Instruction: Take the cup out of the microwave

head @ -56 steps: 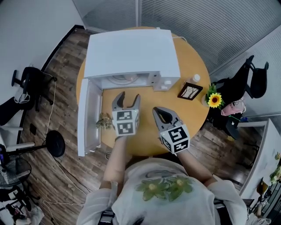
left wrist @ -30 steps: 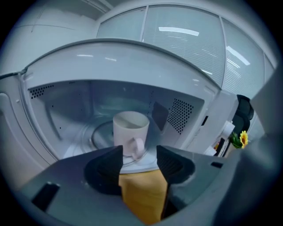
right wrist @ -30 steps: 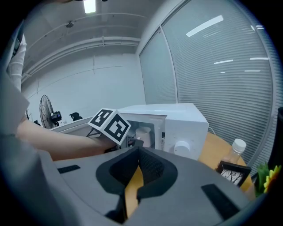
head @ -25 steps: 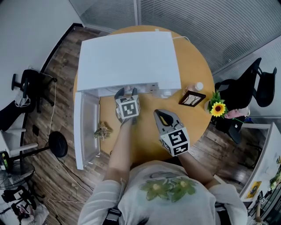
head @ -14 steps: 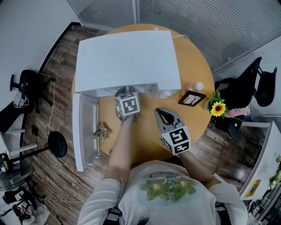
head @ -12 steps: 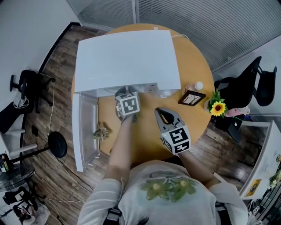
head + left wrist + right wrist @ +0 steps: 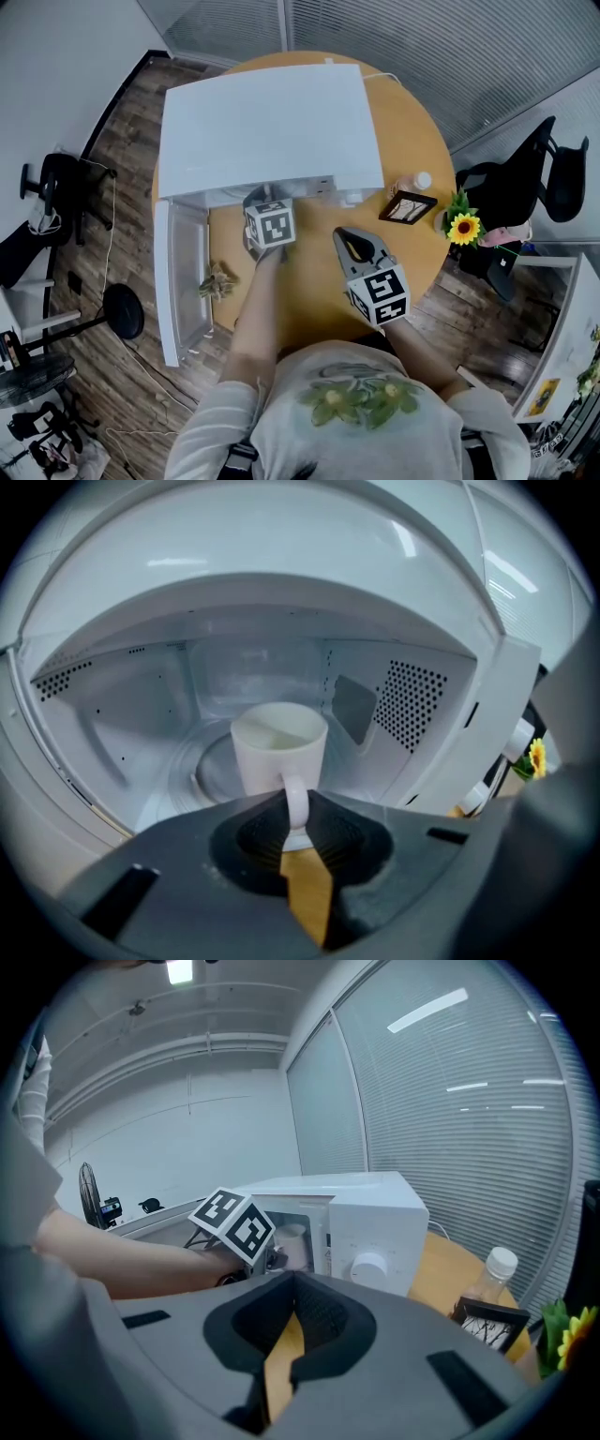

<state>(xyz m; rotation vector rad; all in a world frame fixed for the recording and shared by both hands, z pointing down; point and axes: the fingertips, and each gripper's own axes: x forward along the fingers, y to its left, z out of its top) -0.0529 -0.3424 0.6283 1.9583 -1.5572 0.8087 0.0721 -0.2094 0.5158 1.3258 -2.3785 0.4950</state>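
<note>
**Head view with both gripper views.** A white microwave (image 7: 272,122) stands on a round wooden bench (image 7: 417,141). Its door (image 7: 183,272) is swung fully out to the person's left, so the cavity faces the person.

To the right of the oven stands a small picture frame (image 7: 406,205). Just behind it is a clear bottle (image 7: 419,181) with a white cap, and a sunflower (image 7: 463,228) sits at the bench's edge. A small brownish tuft (image 7: 216,280) lies beside the open door.

From above, the oven's top hides the cavity and the tips of the left tongs (image 7: 295,810), which reach inside. The right tongs (image 7: 349,241) hang over the bench in front of the oven's control side. They are apart from the oven and pressed together on nothing.

Inside the cavity, perforated vent holes (image 7: 410,705) mark the right wall and a glass turntable (image 7: 211,766) covers the floor. The cup (image 7: 278,747) stands upright at the middle of the turntable. It is plain white and nearly straight-sided, narrowing slightly toward the base, with its handle (image 7: 295,799) turned toward the opening. The left tongs have just been closing and pinch that handle, one pad on each side.
</note>
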